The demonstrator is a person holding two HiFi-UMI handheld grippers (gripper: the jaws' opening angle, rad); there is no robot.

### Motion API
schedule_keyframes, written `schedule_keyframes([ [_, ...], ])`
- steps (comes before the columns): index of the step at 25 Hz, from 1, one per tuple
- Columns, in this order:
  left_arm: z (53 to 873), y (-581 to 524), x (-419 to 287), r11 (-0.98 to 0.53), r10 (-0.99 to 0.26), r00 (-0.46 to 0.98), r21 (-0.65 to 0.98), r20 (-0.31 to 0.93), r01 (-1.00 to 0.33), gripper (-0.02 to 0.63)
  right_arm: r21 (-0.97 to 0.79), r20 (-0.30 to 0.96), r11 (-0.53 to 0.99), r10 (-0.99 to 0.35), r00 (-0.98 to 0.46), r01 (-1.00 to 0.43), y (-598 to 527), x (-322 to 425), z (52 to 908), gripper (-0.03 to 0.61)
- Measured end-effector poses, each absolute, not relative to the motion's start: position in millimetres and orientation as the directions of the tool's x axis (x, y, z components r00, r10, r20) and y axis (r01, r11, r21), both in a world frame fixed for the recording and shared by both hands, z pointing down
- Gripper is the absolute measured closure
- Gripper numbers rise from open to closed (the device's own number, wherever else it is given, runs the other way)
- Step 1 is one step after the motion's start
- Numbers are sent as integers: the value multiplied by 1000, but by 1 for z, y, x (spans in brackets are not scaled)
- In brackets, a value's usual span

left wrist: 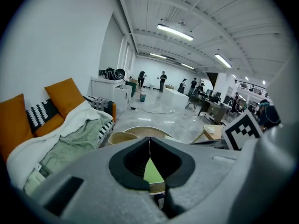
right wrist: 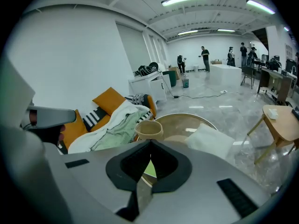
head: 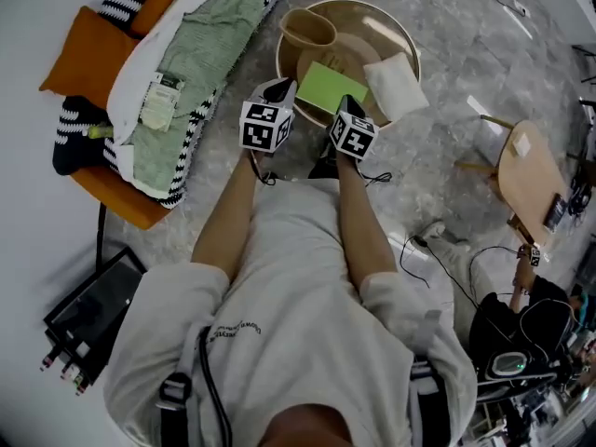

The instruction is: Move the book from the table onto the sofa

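A light green book (head: 328, 87) lies flat on a round wooden table (head: 400, 26), between a beige pot (head: 307, 28) and a white cushion (head: 396, 84). Both grippers hover at the table's near edge, side by side. My left gripper (head: 280, 89) is shut and empty, just left of the book. My right gripper (head: 345, 106) is also shut and empty, over the book's near corner. The left gripper view shows the book (left wrist: 152, 171) just beyond the closed left gripper (left wrist: 149, 141). The book (right wrist: 149, 168) also appears below my right gripper (right wrist: 150, 146). The orange sofa (head: 88, 59) stands to the left.
The sofa carries a green blanket (head: 200, 54), a white cover, striped cushions and a small packet (head: 160, 101). A small wooden side table (head: 526, 170) stands at the right, with cables on the floor near it. A black case (head: 93, 310) sits at the lower left.
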State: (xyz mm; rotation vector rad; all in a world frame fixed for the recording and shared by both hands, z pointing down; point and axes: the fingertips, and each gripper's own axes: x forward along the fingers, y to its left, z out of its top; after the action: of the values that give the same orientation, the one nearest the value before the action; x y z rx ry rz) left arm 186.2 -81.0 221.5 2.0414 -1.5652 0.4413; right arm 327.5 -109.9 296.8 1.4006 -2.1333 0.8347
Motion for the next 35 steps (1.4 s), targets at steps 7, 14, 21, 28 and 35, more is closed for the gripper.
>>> schedule_keyframes([
  [7, 236, -103, 192, -105, -774, 225, 231, 592, -967, 603, -257, 694, 387, -564, -448, -886, -127, 319, 307, 572],
  [14, 252, -124, 208, -23, -775, 182, 260, 605, -965, 603, -229, 710, 517, -491, -505, -825, -148, 319, 314, 572],
  [21, 250, -147, 206, 86, -806, 98, 279, 583, -956, 603, -191, 725, 601, -447, -524, -776, -178, 334, 319, 572],
  [28, 256, -152, 218, 114, -814, 73, 281, 577, -953, 603, -215, 730, 615, -416, -543, -759, -197, 338, 326, 572],
  [35, 267, -124, 198, 187, -794, 12, 262, 607, -947, 603, -285, 720, 588, -390, -574, -757, -199, 321, 338, 572],
])
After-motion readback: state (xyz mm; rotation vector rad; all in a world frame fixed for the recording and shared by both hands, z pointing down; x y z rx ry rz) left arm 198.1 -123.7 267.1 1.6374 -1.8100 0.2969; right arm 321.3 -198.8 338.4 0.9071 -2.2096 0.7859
